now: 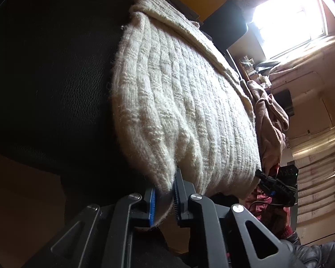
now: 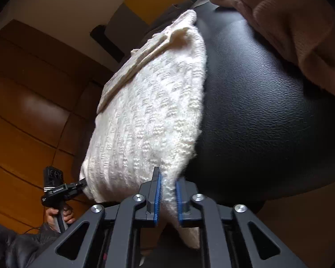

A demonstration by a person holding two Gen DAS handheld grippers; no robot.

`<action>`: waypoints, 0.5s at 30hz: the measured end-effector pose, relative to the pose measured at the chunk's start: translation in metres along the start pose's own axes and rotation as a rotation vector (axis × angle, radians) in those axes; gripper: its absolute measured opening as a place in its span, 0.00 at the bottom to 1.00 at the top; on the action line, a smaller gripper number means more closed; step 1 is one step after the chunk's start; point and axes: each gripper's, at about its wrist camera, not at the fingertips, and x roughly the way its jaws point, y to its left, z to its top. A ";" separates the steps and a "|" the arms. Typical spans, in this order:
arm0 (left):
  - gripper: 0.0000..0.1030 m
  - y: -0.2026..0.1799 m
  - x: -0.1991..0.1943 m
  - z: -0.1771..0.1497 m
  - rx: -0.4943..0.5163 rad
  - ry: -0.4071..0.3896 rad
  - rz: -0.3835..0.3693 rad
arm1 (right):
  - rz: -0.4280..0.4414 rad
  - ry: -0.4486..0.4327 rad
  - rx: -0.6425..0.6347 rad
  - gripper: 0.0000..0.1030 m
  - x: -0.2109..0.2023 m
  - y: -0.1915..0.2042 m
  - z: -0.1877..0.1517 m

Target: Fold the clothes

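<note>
Mid-fold, I'd say: cream chunky-knit sweater (image 1: 178,102) lies flat on the black leather seat (image 1: 51,78), near hem pinched at both corners. Left gripper (image 1: 164,203) clamps knit between its blue pads; right gripper (image 2: 167,198) likewise, hem hanging out toward 6 o'clock. The garment body runs to 12 o'clock from each. Likely next: lift both evenly, carry hem toward collar. Pinkish-beige garment (image 2: 290,29) at 1 o'clock.
</note>
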 end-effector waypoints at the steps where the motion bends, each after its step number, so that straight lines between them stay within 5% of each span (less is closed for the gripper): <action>1: 0.11 -0.002 0.000 0.000 0.009 0.000 0.005 | 0.010 0.003 -0.003 0.17 0.001 0.002 0.000; 3: 0.11 -0.004 0.000 0.000 0.019 -0.001 0.002 | 0.030 0.008 -0.010 0.25 0.004 0.006 0.001; 5: 0.10 -0.003 -0.003 0.001 0.011 -0.012 -0.037 | 0.051 0.013 -0.016 0.61 0.006 0.010 0.002; 7: 0.10 -0.001 -0.005 0.002 0.002 -0.022 -0.077 | 0.071 0.018 -0.022 0.82 0.009 0.014 0.003; 8: 0.10 0.000 -0.007 0.003 -0.002 -0.027 -0.097 | 0.081 0.020 -0.026 0.83 0.010 0.016 0.004; 9: 0.10 0.001 -0.008 0.004 -0.006 -0.032 -0.117 | 0.087 0.021 -0.017 0.82 0.011 0.017 0.005; 10: 0.10 0.002 -0.010 0.004 -0.011 -0.037 -0.136 | 0.079 0.015 0.023 0.68 0.010 0.017 0.007; 11: 0.10 0.003 -0.011 0.005 -0.015 -0.042 -0.156 | 0.072 0.012 0.043 0.17 0.009 0.017 0.009; 12: 0.10 0.004 -0.013 0.005 -0.019 -0.047 -0.176 | 0.066 0.021 0.051 0.10 0.009 0.017 0.010; 15: 0.10 -0.001 -0.019 0.010 0.010 -0.065 -0.224 | 0.054 0.036 0.019 0.11 0.012 0.023 0.012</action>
